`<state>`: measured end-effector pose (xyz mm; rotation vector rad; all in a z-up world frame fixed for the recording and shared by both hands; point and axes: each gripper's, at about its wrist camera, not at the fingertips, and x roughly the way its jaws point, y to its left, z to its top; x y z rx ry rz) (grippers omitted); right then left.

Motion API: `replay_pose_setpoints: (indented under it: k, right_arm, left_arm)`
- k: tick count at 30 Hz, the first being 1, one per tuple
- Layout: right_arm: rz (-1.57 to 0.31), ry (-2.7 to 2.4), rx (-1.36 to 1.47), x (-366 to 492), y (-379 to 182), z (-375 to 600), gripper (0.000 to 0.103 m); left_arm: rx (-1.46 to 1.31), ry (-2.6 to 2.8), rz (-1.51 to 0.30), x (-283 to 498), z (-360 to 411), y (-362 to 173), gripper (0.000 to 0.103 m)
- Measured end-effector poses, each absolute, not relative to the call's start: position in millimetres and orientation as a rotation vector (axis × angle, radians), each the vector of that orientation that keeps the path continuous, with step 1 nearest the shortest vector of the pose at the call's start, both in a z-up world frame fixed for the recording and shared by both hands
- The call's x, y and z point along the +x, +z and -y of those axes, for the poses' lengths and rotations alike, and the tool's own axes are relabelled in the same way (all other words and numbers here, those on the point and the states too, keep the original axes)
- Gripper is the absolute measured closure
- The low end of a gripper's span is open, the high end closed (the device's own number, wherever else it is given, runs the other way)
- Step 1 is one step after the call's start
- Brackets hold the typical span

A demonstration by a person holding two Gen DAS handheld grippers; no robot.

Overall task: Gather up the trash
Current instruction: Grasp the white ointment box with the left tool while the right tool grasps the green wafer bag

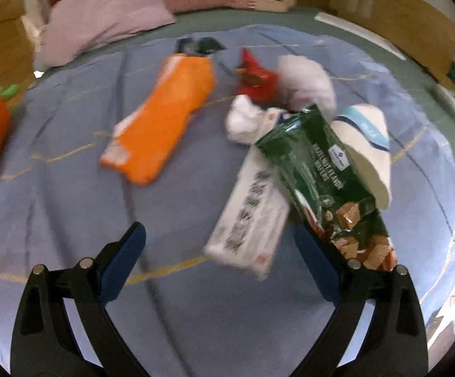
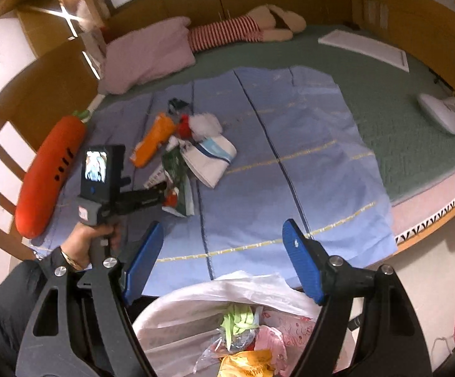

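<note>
Trash lies in a loose pile on the blue sheet [image 2: 306, 169] spread over the bed, and more of it already sits in the lined bin [image 2: 177, 314] at the bed's near edge.

We find the left gripper [image 1: 219, 242] with its jaws set wide apart and nothing between the blue pads. It points down at the pile. A white packet [image 1: 249, 220] with dark print lies just ahead of the jaws, and a green wafer bag [image 1: 315, 169] lies across it, reaching down beside the right-hand finger. We cannot tell whether that finger touches the bag. In the right wrist view a hand [image 2: 86, 245] in a dark sleeve grips this tool's handle.

We find the right gripper [image 2: 224, 251] likewise wide open and empty, hanging over the bin, which holds yellow, green and pink scraps in a white liner.

Beyond the wafer bag, a white paper cup [image 1: 365, 154] with blue stripes lies on its side, touching the bag. A crumpled tissue [image 1: 243, 119] sits just behind the packet; a red wrapper [image 1: 255, 78] and a white wad [image 1: 306, 81] lie further back. An orange packet [image 1: 161, 119] lies apart, to the left of the pile, with a dark wrapper [image 1: 199, 45] at its far end.

At the sheet's left edge rests a carrot toy [image 2: 48, 172]. A pink pillow [image 2: 145, 53] and a striped soft toy [image 2: 227, 30] lie at the head of the bed.
</note>
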<state>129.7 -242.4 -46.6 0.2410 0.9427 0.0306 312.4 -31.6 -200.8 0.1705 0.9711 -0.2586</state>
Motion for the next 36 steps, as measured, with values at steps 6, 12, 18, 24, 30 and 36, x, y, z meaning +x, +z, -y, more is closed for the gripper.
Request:
replay_pose_setpoints:
  k: [6,12,18,24,30,36]
  right_arm:
    - [-1.007,0.018,0.231,161,-64,234,0.027]
    - [-1.051,0.121,0.146,212,-85,191,0.027]
    - [-1.146,0.158,-0.120,275,-138,132,0.027]
    - [-1.222,0.185,-0.207,302,-174,108,0.058]
    - [-1.265,0.235,-0.242,297,-188,94,0.080]
    - [-1.264,0.207,-0.221,296,-186,103,0.078]
  left_arm:
    - [0.128,-0.309,-1.011,319,30,-209,0.050]
    - [-0.001,-0.117,-0.970,286,-25,-167,0.051]
    - [-0.078,0.031,-1.026,253,-69,-169,0.051]
    - [-0.136,0.036,-1.060,254,-83,-175,0.049]
    - [-0.212,-0.025,-1.035,262,-92,-170,0.017]
    - [-0.247,-0.016,-1.088,280,-90,-182,0.013]
